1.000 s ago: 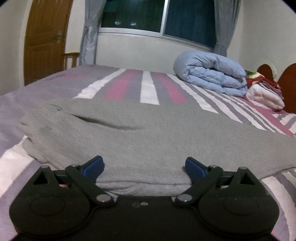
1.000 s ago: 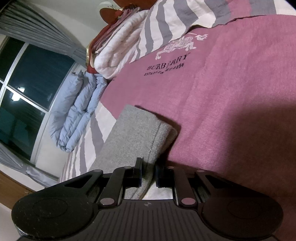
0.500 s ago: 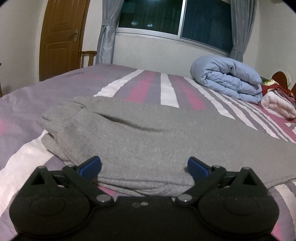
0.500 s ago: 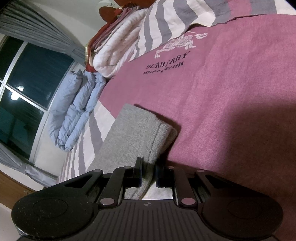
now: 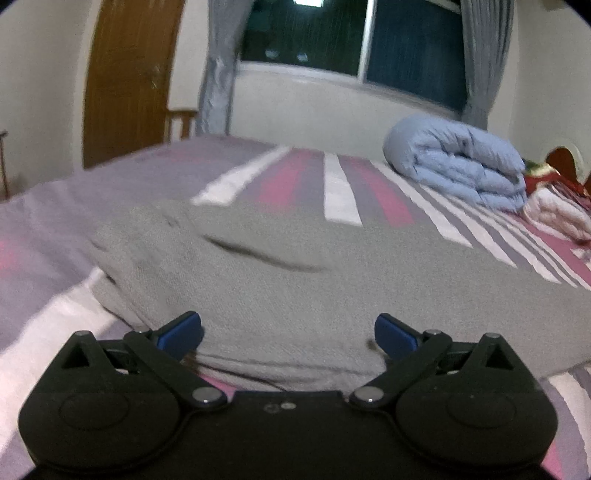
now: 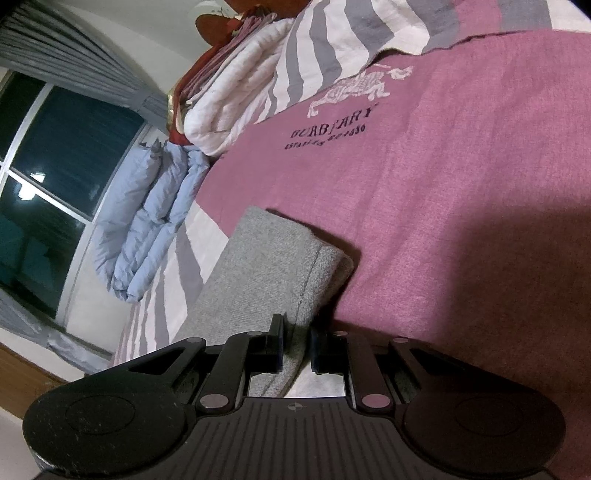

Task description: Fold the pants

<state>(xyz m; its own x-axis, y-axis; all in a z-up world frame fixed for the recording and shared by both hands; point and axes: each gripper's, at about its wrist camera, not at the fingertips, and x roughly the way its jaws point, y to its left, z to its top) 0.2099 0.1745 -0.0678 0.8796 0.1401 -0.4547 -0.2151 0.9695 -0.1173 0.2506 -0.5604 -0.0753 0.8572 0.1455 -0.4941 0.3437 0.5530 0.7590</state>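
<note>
Two grippers, one pair of grey pants [image 5: 295, 280] spread flat across the striped bedspread [image 5: 332, 192]. From the left wrist: left gripper [image 5: 289, 332] spread wide, blue fingertips [image 5: 181, 328] apart at the near edge of the cloth, nothing pinched between them; picture blurred, so contact with the fabric cannot be told. Blue folded duvet [image 5: 458, 162] well beyond, near the window [image 5: 354, 33]. From the right wrist: right gripper [image 6: 296, 349] nearly closed, clamped on the stitched hem of the pants [image 6: 266, 273], cuff end lying on the pink part of the bedspread [image 6: 424, 192], white folded blanket [image 6: 236, 110] well apart. For the fold, probably best to slide the left fingers under both layers at the edge before closing, matching the grip already on the hem. Then lift both ends level and together, keeping the cloth taut between them to avoid a skewed crease. Risk if only the top layer is caught: layers sliding apart.
</note>
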